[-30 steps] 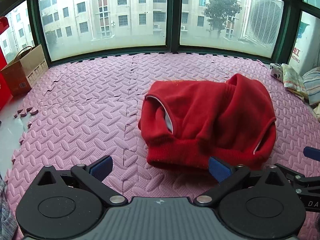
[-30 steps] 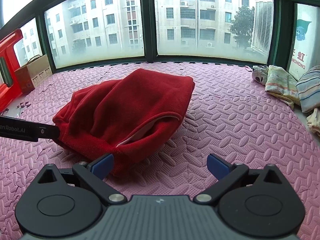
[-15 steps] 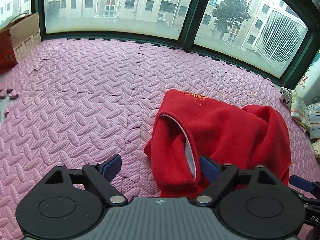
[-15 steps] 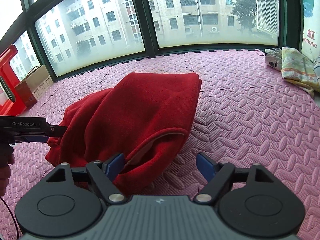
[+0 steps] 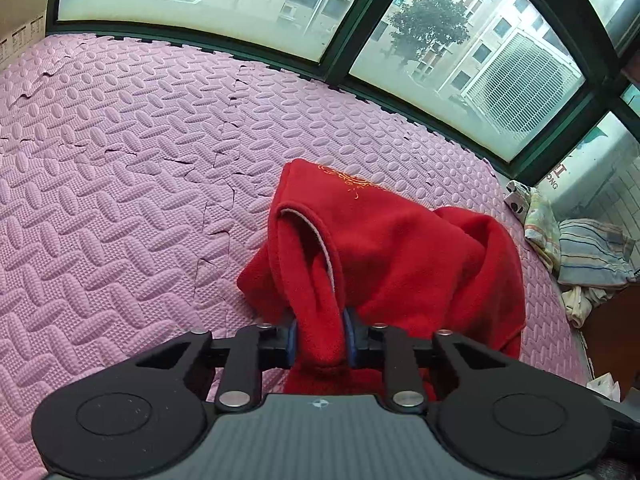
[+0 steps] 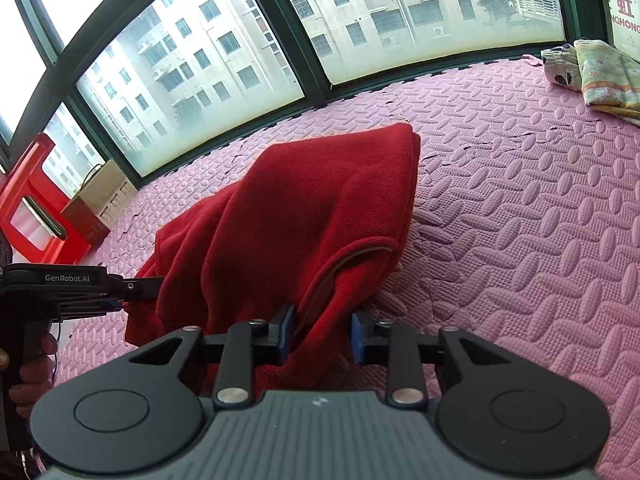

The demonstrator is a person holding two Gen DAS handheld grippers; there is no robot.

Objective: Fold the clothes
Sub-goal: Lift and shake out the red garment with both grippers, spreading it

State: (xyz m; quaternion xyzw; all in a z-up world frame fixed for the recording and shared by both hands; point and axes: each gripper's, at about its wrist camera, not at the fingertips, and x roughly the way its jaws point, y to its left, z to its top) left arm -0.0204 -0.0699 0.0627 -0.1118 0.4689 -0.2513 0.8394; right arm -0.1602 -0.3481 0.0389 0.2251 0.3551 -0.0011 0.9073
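Room: a glazed bay with dark green window frames (image 5: 340, 60), apartment blocks outside.
Floor: pink foam mat (image 5: 120, 200) of interlocking tiles with a raised oval pattern.
Garment: red fleece top (image 5: 400, 248) heaped on the mat straight ahead of both grippers; gold embroidery shows on its far part, a pale lining shows along an opening.
Left gripper: the left gripper (image 5: 321, 342) is closed tight on a hanging fold of the red fleece top beside the lined opening, both blue pads pressed into the cloth.
Right gripper: the right gripper (image 6: 322, 338) is narrowed on a bunched edge of the top (image 6: 300, 220) just below a lined opening; the left pad touches the cloth, the right pad appears to stand slightly off it.
Left of the right gripper: the left gripper (image 6: 120, 294) enters from the side, its tip at the garment's edge, its handle in a hand (image 6: 28, 368).
Far left of the right gripper: a cardboard box (image 6: 100, 200) and a red object (image 6: 36, 208) by the window.
Far right of the left gripper: folded striped and patterned cloths (image 5: 580, 252) at the mat's edge.
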